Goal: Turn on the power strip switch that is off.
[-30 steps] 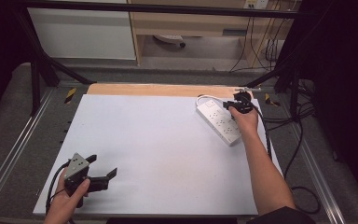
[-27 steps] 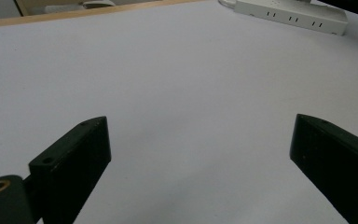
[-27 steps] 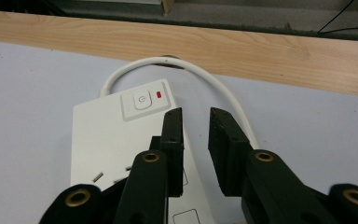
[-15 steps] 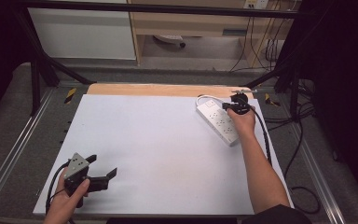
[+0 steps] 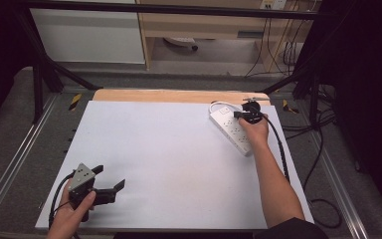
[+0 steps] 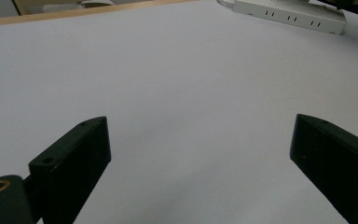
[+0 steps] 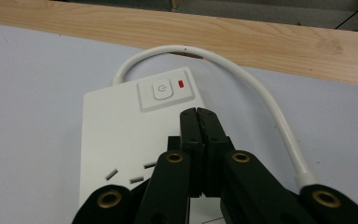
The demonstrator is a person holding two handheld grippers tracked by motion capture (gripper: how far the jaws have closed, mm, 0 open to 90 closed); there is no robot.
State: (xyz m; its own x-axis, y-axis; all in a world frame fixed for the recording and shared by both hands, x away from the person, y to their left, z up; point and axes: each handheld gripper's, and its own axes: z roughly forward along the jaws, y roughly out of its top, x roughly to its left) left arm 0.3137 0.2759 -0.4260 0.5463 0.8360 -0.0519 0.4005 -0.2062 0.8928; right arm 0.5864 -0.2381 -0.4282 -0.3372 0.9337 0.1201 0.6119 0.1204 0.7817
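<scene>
A white power strip [image 5: 231,130] lies at the far right of the white table, its switch [image 7: 162,89] beside a lit red lamp [image 7: 181,84]. My right gripper [image 5: 239,115] hovers over the strip's switch end. In the right gripper view its jaws are pressed together with nothing between them, and my right gripper [image 7: 198,113] has its tips just short of the switch. The strip's white cable [image 7: 249,81] loops off to the right. My left gripper [image 5: 111,177] rests near the front left corner; the left gripper view shows my left gripper [image 6: 200,140] wide open over bare table.
A wooden strip [image 5: 179,95] runs along the table's far edge. The power strip [image 6: 289,16] lies far ahead in the left gripper view. Black cables [image 5: 278,144] trail along the right edge. Metal rails [image 5: 10,164] flank the table.
My right hand has shifted slightly left along the power strip toward its switch end. The left gripper has not moved.
</scene>
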